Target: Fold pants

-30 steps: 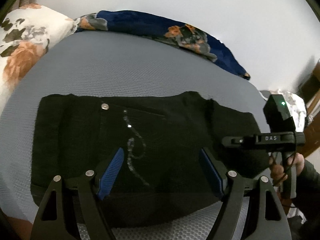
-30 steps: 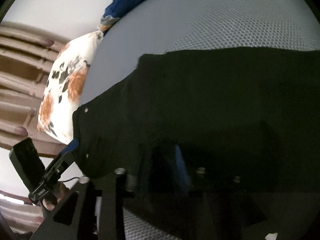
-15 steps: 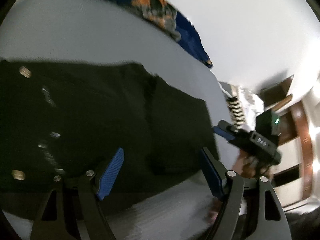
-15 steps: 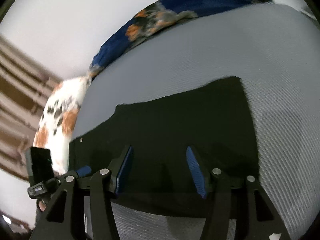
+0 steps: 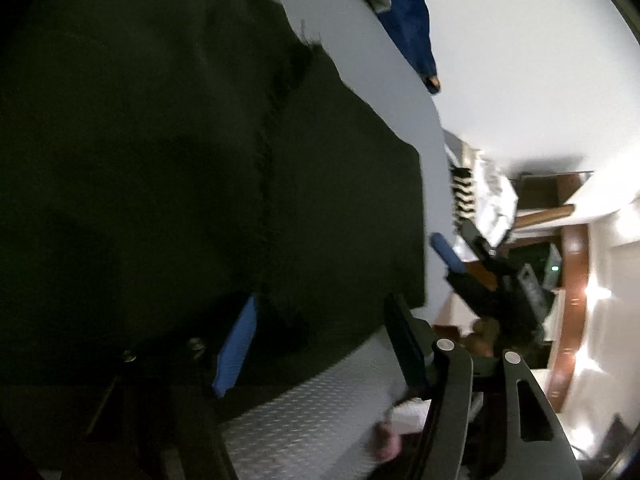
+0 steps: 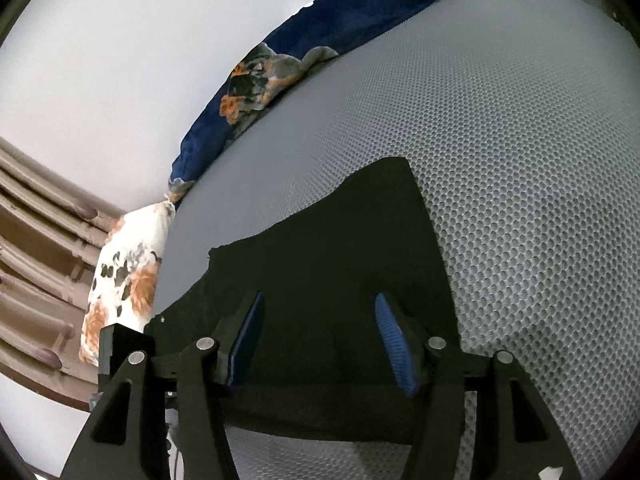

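- The black pants point(image 6: 332, 280) lie folded flat on the grey mesh bed point(image 6: 520, 160), filling most of the left wrist view point(image 5: 160, 160).
- The left tool point(image 5: 320, 340) hovers over the pants' near right corner, its jaws closing; cloth lies under the gap, but the pads do not press on it.
- The right tool point(image 6: 318, 336) is released above the pants' near edge, its jaws opening, with nothing gripped.
- The pants' right edge runs straight, with wide bare bed beyond it.
- Their far edge is stepped, with bare bed up to the blue flowered blanket point(image 6: 280, 68).
- A flowered pillow point(image 6: 120, 276) sits beyond the left edge.
- The right tool point(image 5: 480, 276) also shows in the left wrist view, just off the pants' right edge.
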{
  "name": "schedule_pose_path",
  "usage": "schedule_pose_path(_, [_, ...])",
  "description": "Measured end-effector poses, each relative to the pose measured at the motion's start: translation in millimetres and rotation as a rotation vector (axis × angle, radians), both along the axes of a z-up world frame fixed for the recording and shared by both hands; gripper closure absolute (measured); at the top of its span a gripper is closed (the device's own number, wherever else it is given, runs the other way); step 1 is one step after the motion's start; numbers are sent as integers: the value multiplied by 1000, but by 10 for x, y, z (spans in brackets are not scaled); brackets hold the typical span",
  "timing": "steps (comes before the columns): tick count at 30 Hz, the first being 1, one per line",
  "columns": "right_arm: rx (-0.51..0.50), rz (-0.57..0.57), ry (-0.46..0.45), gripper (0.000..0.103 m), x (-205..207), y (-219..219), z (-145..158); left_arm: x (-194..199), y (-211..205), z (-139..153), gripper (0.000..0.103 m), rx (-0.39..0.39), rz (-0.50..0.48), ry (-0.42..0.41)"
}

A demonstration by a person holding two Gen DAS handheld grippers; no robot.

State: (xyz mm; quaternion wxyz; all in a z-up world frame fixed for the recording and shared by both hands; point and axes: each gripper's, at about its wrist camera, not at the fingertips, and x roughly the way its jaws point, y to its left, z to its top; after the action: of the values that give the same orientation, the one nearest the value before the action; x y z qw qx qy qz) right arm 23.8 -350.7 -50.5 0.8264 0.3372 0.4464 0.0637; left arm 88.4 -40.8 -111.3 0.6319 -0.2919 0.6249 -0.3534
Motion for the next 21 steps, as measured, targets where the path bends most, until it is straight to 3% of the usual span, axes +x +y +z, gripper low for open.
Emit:
schedule_pose_path(1, [1,0,5,47,-7,-8,-22,-3,-39,-13,44,-6,2,8])
schedule_pose_path(3, [2,1,11,47,-23,-11,-44,-16,-103,-25,62,-10,2,22])
schedule_pose_path(4, [0,0,10,47,-23,-16,-44,-14,-97,-26,80,-13,7,28])
schedule_pose_path(7, [-5,4,6,47,-8,-15,-39,-17,-106,40,93,0,18,2])
schedule_pose_path(13, [-43,14,17,47,-4,40,-56,-135,3,444,96,32,31,-162])
schedule_pose_path(16, [-49,24,29,47,-12,71,-94,-195,93,482,96,68,27,-208])
schedule_pose_path(21, [-118,48,95,49,28,171,-224,-218,95,144,96,197,7,-131])
